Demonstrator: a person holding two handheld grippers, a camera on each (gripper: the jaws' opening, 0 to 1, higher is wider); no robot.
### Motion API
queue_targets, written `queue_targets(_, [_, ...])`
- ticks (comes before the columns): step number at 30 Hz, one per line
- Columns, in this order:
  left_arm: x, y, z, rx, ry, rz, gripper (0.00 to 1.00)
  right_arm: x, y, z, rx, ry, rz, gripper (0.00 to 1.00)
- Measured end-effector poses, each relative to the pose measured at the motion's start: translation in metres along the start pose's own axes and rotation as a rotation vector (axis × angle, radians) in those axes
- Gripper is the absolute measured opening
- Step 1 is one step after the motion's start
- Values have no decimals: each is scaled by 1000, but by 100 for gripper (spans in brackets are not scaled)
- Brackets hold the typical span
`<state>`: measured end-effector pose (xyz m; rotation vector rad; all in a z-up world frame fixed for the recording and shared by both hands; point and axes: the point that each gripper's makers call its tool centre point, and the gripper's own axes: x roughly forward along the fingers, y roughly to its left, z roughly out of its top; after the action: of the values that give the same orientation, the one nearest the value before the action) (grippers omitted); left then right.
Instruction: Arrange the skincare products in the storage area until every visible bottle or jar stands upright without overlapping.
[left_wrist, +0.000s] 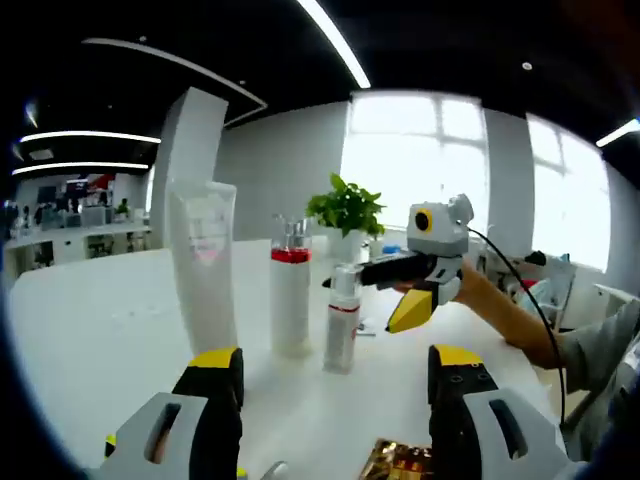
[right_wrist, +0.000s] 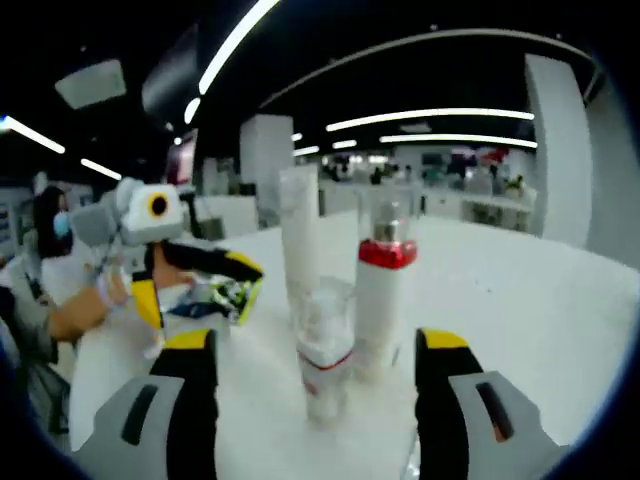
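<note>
With the tube (left_wrist: 204, 262), tall bottle (left_wrist: 290, 297) and small bottle (left_wrist: 342, 320) standing upright together on the desk (left_wrist: 90, 330), both claws, left (left_wrist: 335, 385) and right (right_wrist: 317, 375), are being held released, and any remaining item is probably being sought.

Print on the tall tube (left_wrist: 204, 255) is too blurred to read.

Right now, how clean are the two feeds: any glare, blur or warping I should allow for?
Left gripper view: windows blow out behind the plant; bottles stay sharp. Right gripper view: softer, small bottle blurred up close; ceiling lights bow from fisheye.
</note>
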<state>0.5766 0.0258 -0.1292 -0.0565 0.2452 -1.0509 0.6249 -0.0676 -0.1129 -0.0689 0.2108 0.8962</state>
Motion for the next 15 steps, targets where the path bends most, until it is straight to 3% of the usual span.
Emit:
queue_targets(2, [-4, 6, 9, -10, -46, 15, 90, -3, 0, 15, 12, -76, 26, 100])
queue_targets(4, [-8, 9, 19, -24, -102, 10, 98, -10, 0, 35, -15, -179, 27, 100])
queue_targets(6, [-13, 10, 27, -26, -140, 7, 100, -20, -1, 56, -28, -292, 15, 100])
queue_targets(9, [-17, 10, 35, -38, -171, 6, 100, -33, -8, 80, 22, -434, -19, 100])
queue_targets(12, [-20, 8, 39, -29, -187, 10, 100, -44, -7, 93, 109, -557, 7, 100])
queue_targets(15, [-19, 7, 38, -10, -183, 19, 100, -49, -8, 102, 122, -626, 17, 100])
